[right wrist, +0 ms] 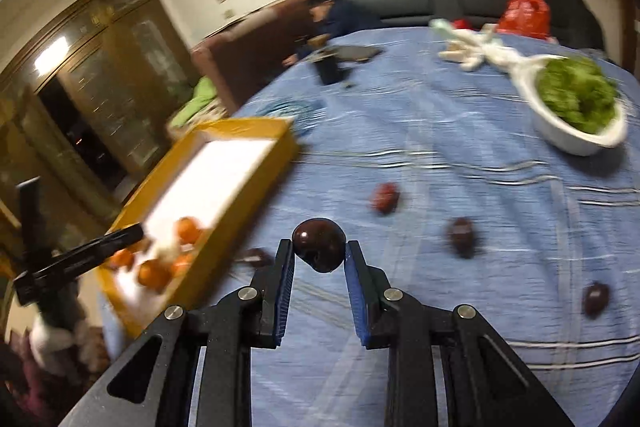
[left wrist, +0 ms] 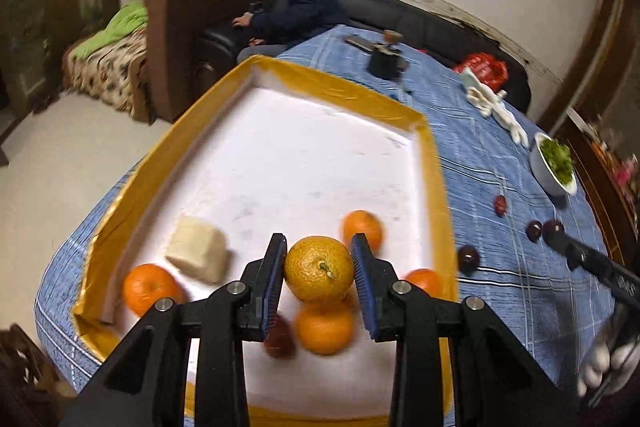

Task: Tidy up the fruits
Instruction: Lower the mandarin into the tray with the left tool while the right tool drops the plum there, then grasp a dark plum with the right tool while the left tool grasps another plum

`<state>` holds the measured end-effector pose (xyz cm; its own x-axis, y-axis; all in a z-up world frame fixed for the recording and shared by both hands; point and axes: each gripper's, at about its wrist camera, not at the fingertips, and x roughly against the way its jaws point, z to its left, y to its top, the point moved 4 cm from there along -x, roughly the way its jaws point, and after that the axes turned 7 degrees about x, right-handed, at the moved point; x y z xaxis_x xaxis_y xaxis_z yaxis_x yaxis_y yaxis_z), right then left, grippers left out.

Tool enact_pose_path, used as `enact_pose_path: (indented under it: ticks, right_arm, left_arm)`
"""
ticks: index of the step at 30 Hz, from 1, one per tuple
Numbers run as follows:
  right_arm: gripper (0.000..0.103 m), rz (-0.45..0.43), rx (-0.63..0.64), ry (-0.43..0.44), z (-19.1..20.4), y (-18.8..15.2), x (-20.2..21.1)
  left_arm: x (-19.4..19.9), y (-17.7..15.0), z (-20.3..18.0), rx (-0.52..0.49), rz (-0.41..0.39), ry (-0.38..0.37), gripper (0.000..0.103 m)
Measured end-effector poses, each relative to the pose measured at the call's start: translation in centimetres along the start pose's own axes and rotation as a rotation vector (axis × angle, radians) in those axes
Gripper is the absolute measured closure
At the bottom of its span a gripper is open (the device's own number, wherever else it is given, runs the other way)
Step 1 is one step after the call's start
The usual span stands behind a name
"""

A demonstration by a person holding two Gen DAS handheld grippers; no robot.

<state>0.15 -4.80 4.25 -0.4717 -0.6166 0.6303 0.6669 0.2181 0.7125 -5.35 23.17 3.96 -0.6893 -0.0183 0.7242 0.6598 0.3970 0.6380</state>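
Orange (left wrist: 319, 269) between left jaws, plum (right wrist: 319, 245) (right)

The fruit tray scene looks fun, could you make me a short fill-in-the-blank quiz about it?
1. The left gripper is holding an ____.
2. The right gripper is holding a dark ____.
3. The tray has a ____ rim.
4. The white bowl holds something ____.

Missing words: orange; plum; yellow; green
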Motion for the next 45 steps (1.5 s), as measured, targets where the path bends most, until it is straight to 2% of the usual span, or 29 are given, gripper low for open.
enact_pose_path:
  ticks: [6, 11, 15, 17, 19, 21, 31, 35, 45]
  right_arm:
    - [0.074, 0.081, 0.122, 0.094, 7.6, 0.0, -3.6]
    - [0.074, 0.138, 0.223, 0.122, 12.5, -0.9, -6.1]
    - [0.074, 0.177, 0.279, 0.113, 14.8, -1.7, -7.9]
    - [0.072, 0.194, 0.305, 0.098, 15.5, -2.0, -8.6]
    - [0.072, 0.206, 0.314, 0.1, 16.0, -2.3, -9.1]
    - [0.072, 0.214, 0.317, 0.105, 16.4, -2.6, -9.4]
    - [0.065, 0.171, 0.313, 0.088, 16.3, -2.4, -8.2]
    - [0.059, 0.146, 0.296, 0.076, 15.8, -2.5, -6.8]
    - [0.052, 0.105, 0.23, 0.063, 13.6, -2.6, -4.9]
  left_arm:
    - [-0.7, 1.2, 2.3, 0.037, 0.001, 0.027, 0.07]
    - [-1.0, 1.6, 3.0, 0.056, 0.008, 0.017, 0.068]
    - [0.4, 1.5, 3.6, 0.073, -0.021, 0.005, 0.041]
    - [1.2, 1.7, 3.8, 0.073, -0.05, 0.007, 0.032]
    - [2.2, 1.8, 3.8, 0.072, -0.086, 0.047, 0.018]
    - [3.1, 2.0, 3.8, 0.067, -0.121, 0.102, 0.011]
    - [5.5, 1.4, 3.4, 0.023, -0.191, 0.233, 0.011]
    - [5.9, 1.0, 2.4, -0.008, -0.191, 0.226, 0.011]
    - [6.5, 0.1, -0.2, -0.076, -0.193, 0.214, 0.011]
